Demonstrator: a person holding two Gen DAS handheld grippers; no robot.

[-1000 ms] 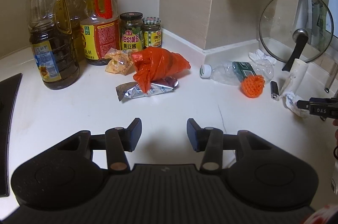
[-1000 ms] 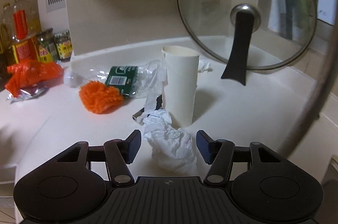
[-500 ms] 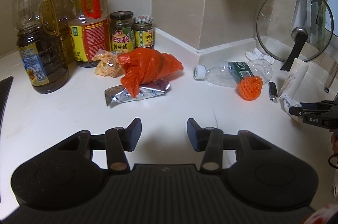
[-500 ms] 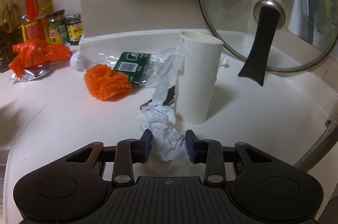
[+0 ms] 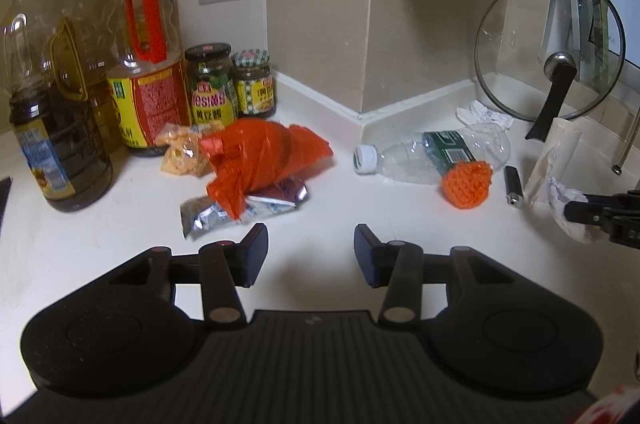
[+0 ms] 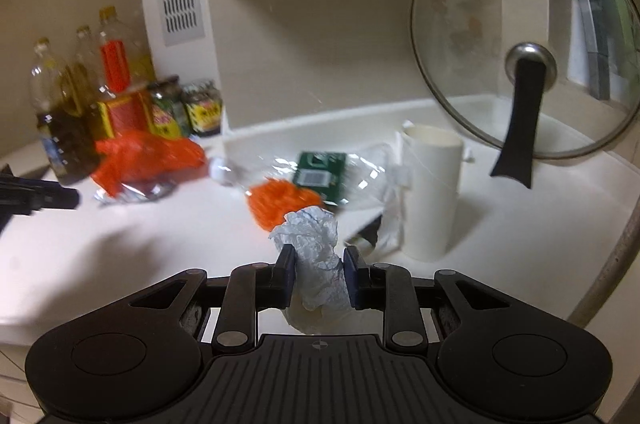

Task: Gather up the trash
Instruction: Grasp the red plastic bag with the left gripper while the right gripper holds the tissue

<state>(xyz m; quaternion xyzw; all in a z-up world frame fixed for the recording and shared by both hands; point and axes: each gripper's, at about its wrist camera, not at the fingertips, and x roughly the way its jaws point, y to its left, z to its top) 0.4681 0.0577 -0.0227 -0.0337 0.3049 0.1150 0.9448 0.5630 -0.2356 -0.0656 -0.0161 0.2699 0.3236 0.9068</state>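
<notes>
- Crumpled white paper sits squeezed between the two fingers of the right gripper, lifted a bit above the white desk.
- The left gripper has its fingers wide apart with nothing between them. It hangs over the desk, near a silver foil wrapper.
- An orange plastic bag lies on top of that wrapper, and a yellow snack bag touches its left side.
- A squashed clear bottle lies on its side. An orange net ball touches it.
- A white paper cup stands upright by the bottle.
- A glass lid leans on the wall.
- Oil bottles and jars stand in the corner.
</notes>
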